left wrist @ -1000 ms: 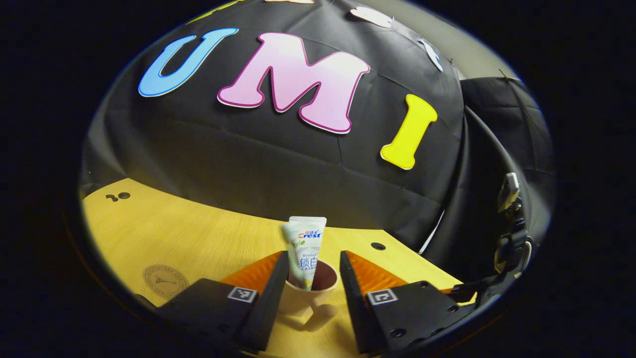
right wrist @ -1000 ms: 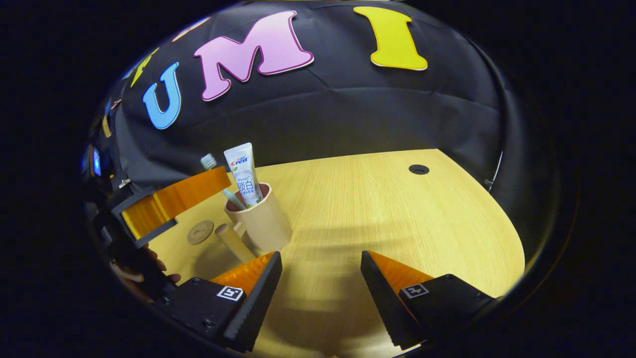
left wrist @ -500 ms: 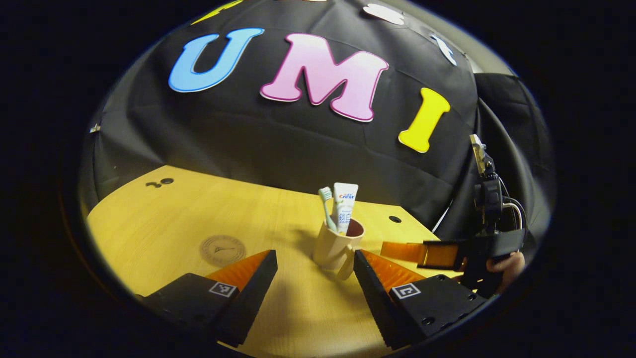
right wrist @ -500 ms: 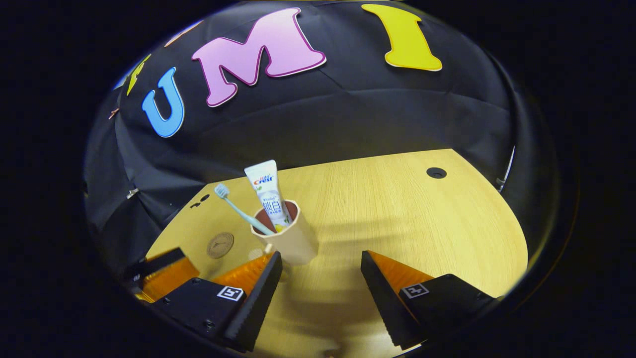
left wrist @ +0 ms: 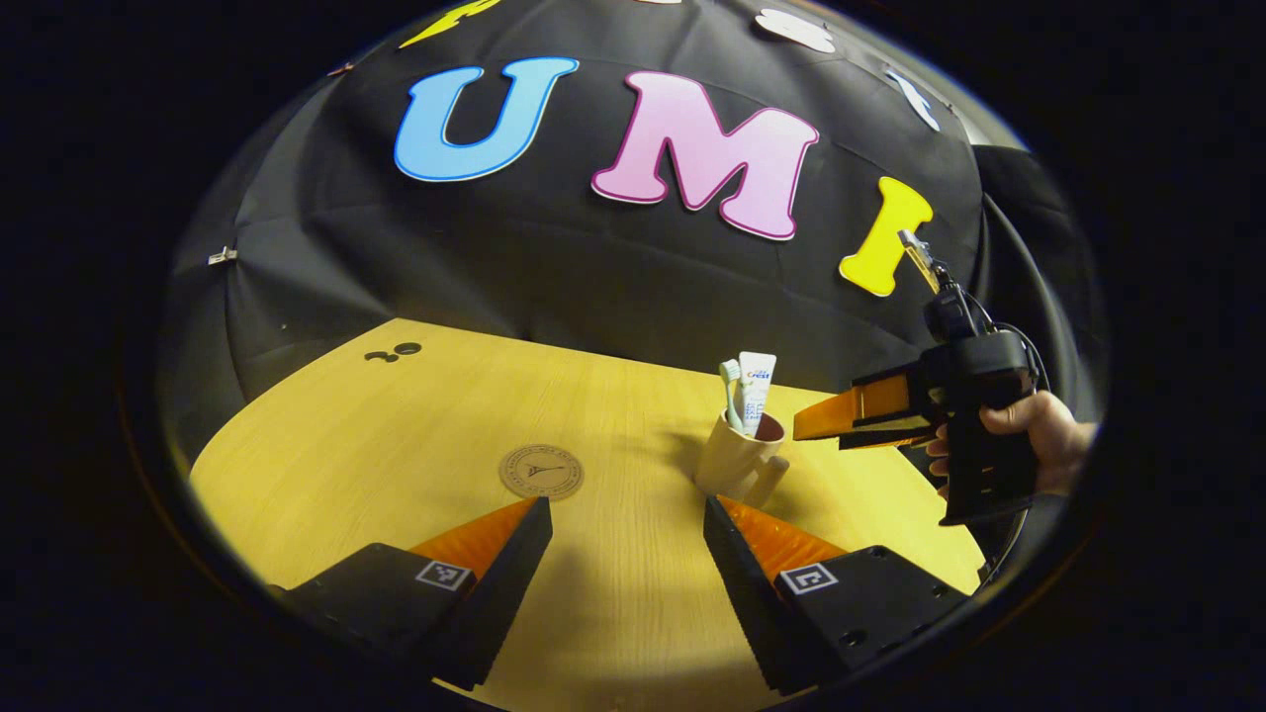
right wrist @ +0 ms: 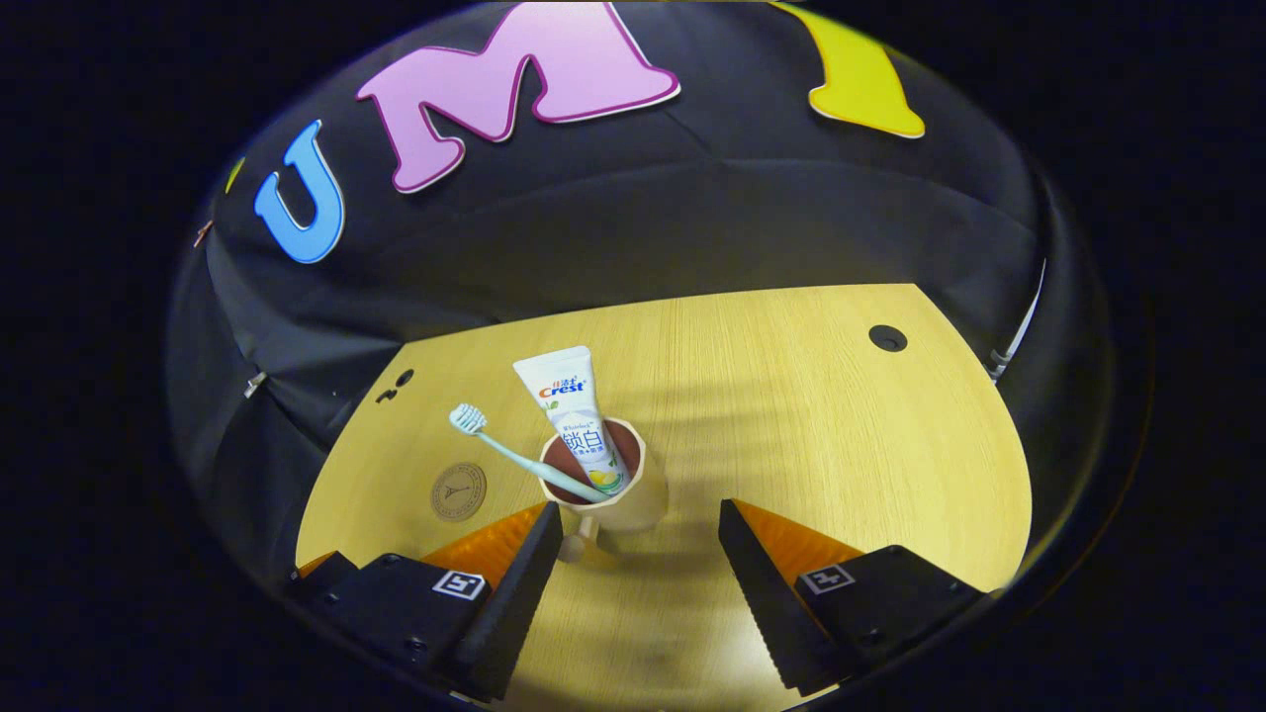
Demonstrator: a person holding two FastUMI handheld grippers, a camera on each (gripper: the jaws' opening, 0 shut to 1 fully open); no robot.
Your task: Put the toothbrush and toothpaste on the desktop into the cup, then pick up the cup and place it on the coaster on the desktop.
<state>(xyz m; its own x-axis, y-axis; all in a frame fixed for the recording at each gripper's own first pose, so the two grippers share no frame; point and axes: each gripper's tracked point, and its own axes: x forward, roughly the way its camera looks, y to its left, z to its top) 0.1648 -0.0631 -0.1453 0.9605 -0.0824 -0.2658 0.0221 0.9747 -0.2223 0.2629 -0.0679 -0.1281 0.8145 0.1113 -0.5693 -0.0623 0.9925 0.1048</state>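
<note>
Both items, toothbrush and toothpaste, stand in cup on desktop, coaster nearby. Right gripper spread, just short of cup; left gripper spread, empty. Best grip likely cup body, kept upright, lowered centred onto coaster.

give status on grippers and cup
Left gripper open, empty. Right gripper open above cup. Toothbrush and toothpaste in cup; cup beside coaster, not on it. Nothing between.

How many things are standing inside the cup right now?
2: a toothbrush leaning left over the rim of the cup, and a toothpaste tube upright beside it. Anything smaller at the bottom would be hidden.
</note>
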